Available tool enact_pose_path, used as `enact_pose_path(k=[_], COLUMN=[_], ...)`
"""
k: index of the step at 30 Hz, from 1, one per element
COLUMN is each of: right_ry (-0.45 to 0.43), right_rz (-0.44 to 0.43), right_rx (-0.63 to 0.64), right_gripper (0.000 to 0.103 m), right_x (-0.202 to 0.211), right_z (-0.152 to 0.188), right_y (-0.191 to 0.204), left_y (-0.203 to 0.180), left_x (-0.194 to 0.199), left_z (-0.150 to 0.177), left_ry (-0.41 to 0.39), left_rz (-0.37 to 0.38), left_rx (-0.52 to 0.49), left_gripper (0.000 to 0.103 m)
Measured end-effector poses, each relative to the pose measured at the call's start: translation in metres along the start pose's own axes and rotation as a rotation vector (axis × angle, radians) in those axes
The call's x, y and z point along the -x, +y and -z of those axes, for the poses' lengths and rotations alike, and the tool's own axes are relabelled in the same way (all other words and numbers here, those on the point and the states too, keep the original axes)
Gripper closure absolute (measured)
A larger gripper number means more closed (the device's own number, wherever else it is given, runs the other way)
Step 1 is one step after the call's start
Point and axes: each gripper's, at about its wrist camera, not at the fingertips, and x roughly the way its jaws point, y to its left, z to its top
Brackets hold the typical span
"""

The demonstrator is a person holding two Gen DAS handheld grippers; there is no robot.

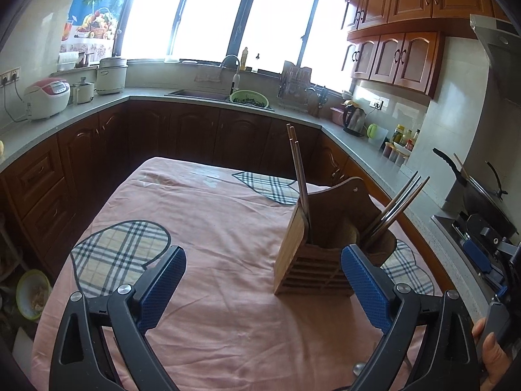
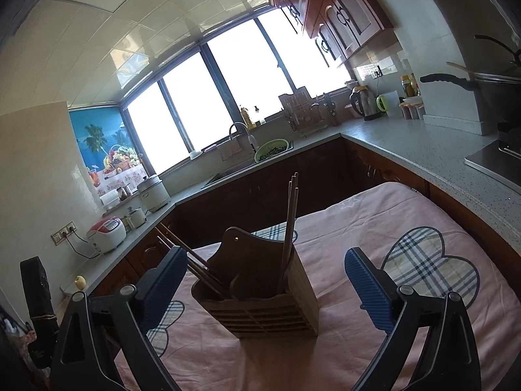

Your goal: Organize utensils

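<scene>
Bamboo holder (image 1: 317,254) stands upright on the pink cloth (image 1: 211,228), toward the right of our table; in the right wrist view it (image 2: 260,299) sits dead centre between the fingers. Two sets of chopsticks are already in it: one pair (image 1: 298,169) upright at the left compartment, another bundle (image 1: 399,203) leaning out to the right. Which inner slots they occupy we cannot tell exactly.

Our left gripper (image 1: 263,280) hovers with fingers spread wide, nothing between them. Our right gripper (image 2: 265,277) is likewise spread and empty, framing the holder without touching it.

Step in hand, as we judge it: between picks, with most of the sorting apparently done. Something rounded and metallic, perhaps a spoon (image 1: 359,366), shows at the bottom edge of the left view, partly hidden behind the left gripper's right finger; we are not sure. If it is a utensil, the next move calls for lowering one gripper, pinching its handle, and lifting it clear before tipping it into a free compartment without knocking the leaning sticks.

Surface: soft, wrinkled cloth with plaid heart patches (image 1: 120,254); thin items may sink into folds and resist a clean pinch.

Room: kitchen, grey countertop (image 2: 423,153) wrapping round, wooden cabinets (image 1: 403,55), bright windows (image 1: 228,13), sink (image 1: 198,93), rice cooker (image 1: 47,97), kettle (image 1: 355,119).
</scene>
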Motion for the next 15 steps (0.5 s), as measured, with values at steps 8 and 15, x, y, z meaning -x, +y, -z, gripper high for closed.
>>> enact_pose_path(k=[8,15], right_ry=[0.028,-0.006], right_rz=[-0.007,-0.005], right_rx=[0.029,0.066], right_gripper=[0.004,0.004], right_x=[0.028,0.064], right_z=[0.03,0.055], right_y=[0.007,0.016], left_y=[-0.01,-0.014], left_x=[0.042,0.081], left_z=[0.029,0.063], left_ry=[-0.01,-0.078], left_rz=[-0.094,-0.121], left_rx=[-0.049,-0.087], left_gripper=[0.006,0.006])
